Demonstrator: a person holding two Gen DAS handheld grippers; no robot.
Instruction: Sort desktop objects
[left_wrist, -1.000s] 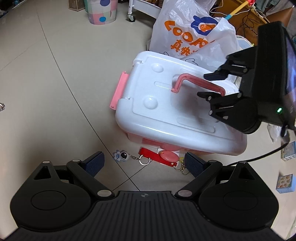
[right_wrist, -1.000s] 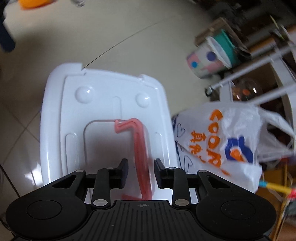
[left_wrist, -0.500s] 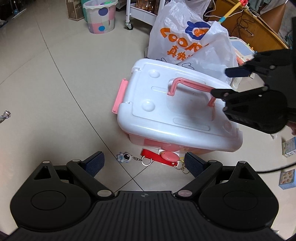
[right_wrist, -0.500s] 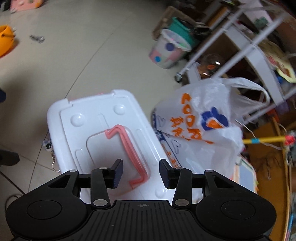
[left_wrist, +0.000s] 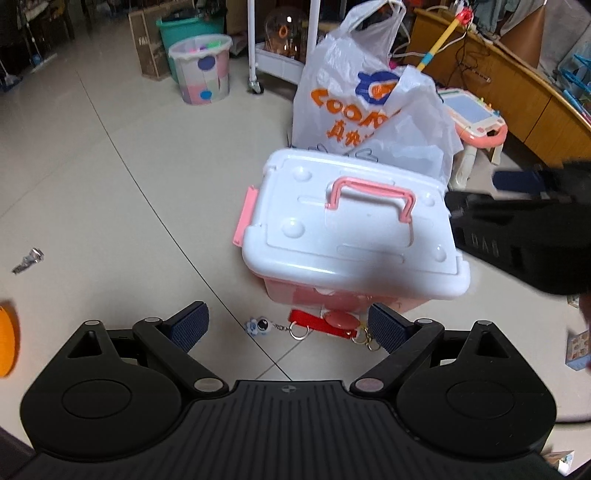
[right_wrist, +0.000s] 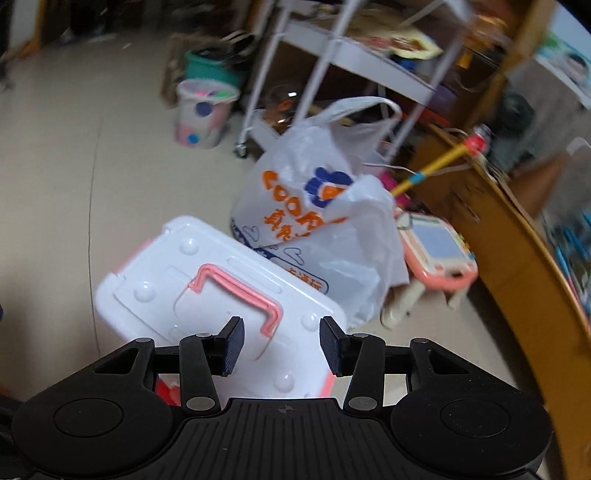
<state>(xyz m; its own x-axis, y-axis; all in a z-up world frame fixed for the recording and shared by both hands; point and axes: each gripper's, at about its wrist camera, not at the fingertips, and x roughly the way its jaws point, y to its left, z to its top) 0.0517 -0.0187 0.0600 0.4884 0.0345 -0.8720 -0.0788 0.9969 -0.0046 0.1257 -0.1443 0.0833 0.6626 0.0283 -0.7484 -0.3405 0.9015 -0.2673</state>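
2 grippers, left gripper (left_wrist: 288, 325) and right gripper (right_wrist: 280, 341), are held spread and empty near a closed white storage box (left_wrist: 354, 236), red keychain (left_wrist: 325, 323) at its near side.

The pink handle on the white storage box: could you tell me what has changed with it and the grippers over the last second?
The right gripper let go of the pink handle, opened and backed up and away; the handle now stands free. The left gripper stayed open and also drew back a little. The white storage box, red keychain and shopping bag kept their places.
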